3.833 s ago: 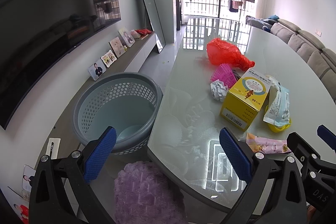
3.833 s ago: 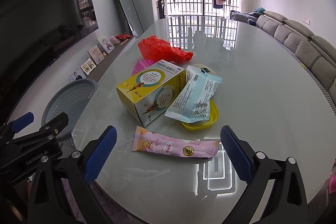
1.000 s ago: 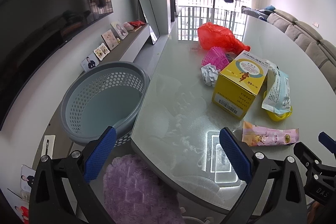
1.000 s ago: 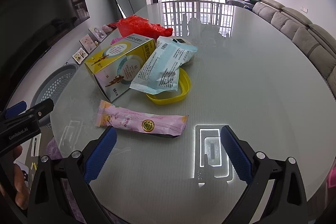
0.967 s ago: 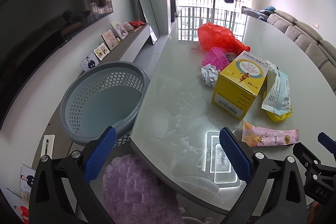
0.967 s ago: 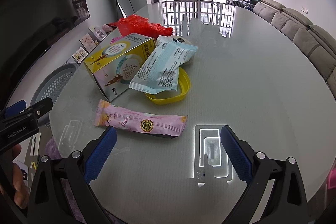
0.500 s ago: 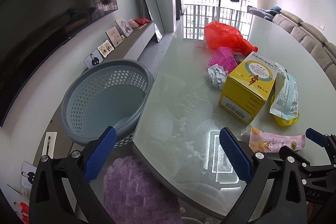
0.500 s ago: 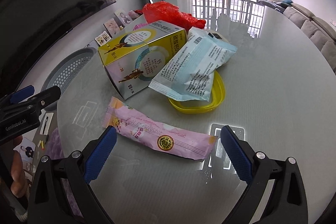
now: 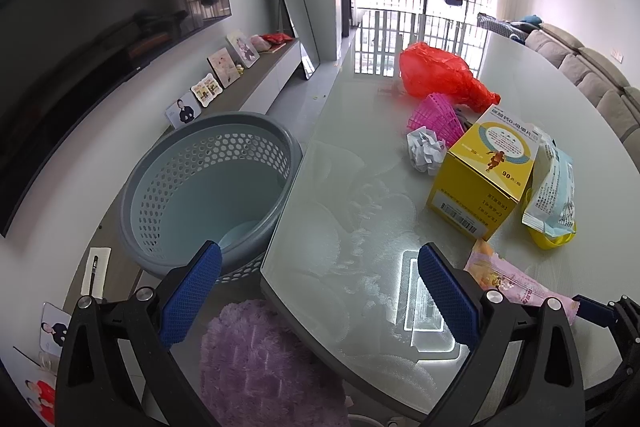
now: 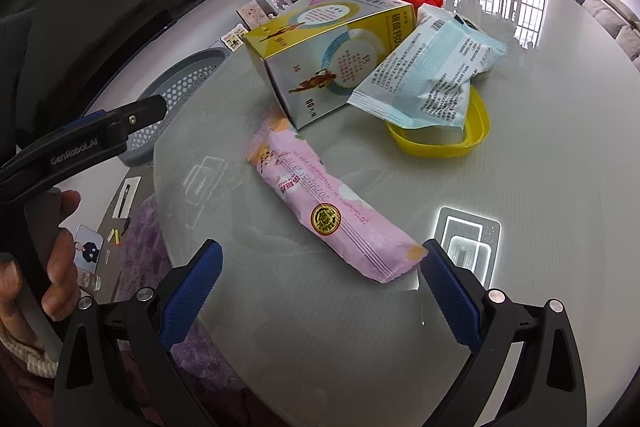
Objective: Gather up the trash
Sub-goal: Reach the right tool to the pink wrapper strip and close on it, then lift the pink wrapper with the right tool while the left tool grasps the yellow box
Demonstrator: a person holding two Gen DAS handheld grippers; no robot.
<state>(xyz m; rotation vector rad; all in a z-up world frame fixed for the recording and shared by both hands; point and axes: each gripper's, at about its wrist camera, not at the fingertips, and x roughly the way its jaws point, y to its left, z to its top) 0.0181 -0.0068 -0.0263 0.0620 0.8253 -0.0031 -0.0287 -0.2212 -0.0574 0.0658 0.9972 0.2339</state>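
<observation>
The pink wrapper (image 10: 332,211) is laid flat on the glass tabletop (image 10: 540,187), and it is taken as the landmark for all positions below. Its long axis is run diagonally, from a far end just beside the yellow box (image 10: 328,59) to a near end close to the right claw (image 10: 318,291). That near end is found just inside the right-hand pad of the right claw, so the wrapper is offset toward that side and not centred in the opening. The right claw is held with its jaws wide apart and nothing is gripped.

The left claw (image 9: 318,287) is likewise held spread and empty, positioned over the tabletop edge to the left of the wrapper, with the grey basket (image 9: 208,187) on the floor beyond it. The right claw is judged the nearer of the two.

For the coming move, the wrapper's narrow width should probably be straddled, which would call for the claw to be turned square to the diagonal axis and advanced.
</observation>
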